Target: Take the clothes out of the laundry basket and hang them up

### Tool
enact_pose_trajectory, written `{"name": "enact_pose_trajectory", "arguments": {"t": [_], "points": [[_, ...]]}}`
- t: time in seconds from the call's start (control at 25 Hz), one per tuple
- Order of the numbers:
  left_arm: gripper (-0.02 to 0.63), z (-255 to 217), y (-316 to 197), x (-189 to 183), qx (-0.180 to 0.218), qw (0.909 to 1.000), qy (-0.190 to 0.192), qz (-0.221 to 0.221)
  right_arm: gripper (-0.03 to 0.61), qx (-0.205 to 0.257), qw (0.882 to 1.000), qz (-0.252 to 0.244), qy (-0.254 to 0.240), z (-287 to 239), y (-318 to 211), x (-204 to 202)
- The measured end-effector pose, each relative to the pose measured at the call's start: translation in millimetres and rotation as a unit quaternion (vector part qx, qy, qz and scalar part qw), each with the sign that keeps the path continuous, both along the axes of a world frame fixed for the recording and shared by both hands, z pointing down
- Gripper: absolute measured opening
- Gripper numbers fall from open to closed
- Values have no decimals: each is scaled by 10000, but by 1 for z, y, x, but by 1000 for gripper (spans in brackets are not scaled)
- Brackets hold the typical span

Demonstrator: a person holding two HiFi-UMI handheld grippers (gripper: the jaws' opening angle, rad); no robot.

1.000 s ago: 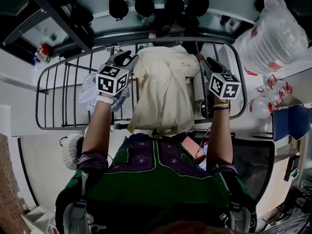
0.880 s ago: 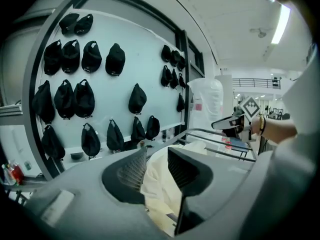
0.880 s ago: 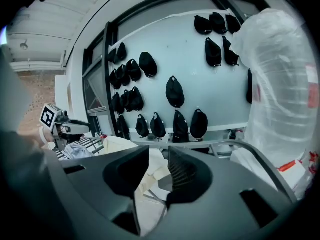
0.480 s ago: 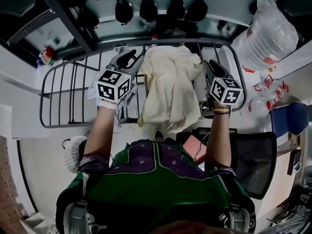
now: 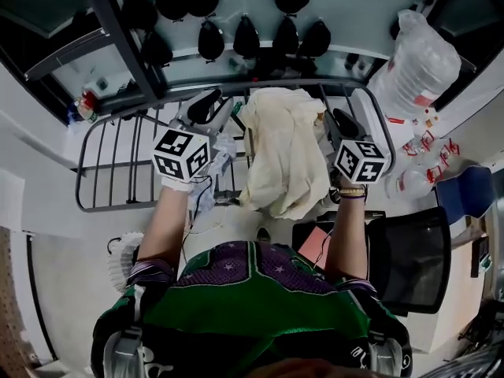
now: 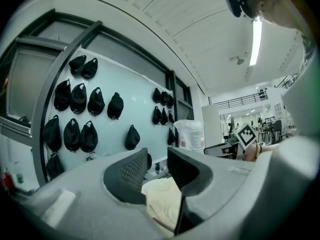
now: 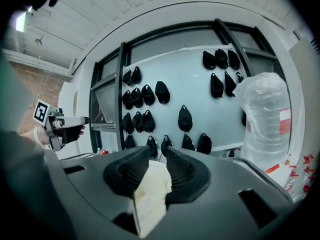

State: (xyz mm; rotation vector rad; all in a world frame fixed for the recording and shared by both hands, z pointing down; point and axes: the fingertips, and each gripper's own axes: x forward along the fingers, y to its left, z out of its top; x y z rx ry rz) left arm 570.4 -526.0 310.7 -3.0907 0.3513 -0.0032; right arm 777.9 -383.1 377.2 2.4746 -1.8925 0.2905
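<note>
no readable words or numbers. black-and-white square marker patterns on the cubes of the left gripper [image 5: 206, 105] and right gripper [image 5: 334, 121]. red label [image 5: 425, 99] on plastic bag [image 5: 417, 57]: illegible.

Looks like a lab or open-plan workplace, not a home. Head view: office chair [image 5: 409, 262] at lower right, rows of black caps [image 5: 246, 36] on a pale wall at top, metal bar rack [image 5: 118, 172] at centre left. Left gripper view: at right a big bright hall [image 6: 252, 120] w/ desks, a ceiling strip light [image 6: 256, 41] at upper right.
</note>
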Motion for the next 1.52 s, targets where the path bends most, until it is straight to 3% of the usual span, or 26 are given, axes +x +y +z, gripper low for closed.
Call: {"name": "enact_pose_trajectory", "arguments": {"t": [0.2, 0.32, 0.6, 0.92, 1.12, 1.52], "points": [[133, -30, 15, -51, 145, 9991, 394, 62, 103, 176, 9996, -31, 223, -23, 7, -51], [132, -29, 24, -84, 39, 9989, 475, 44, 103, 167, 9994, -88, 296, -25, 12, -82], [127, -1, 38, -178, -21, 9993, 254, -271, 103, 159, 9992, -282, 225, -22, 25, -162], [118, 21, 41, -267, -321, 9972, 333, -586, 98, 400, 9987, -198, 228, -34, 52, -238], [87, 19, 51, -292, -311, 9961, 454, -688, 80, 645, 9970, -176, 388, -53, 66, -263], [20, -11, 94, -299, -31, 9942, 625, -872, 57, 1014, 9924, -326, 618, -81, 95, -282]]}}
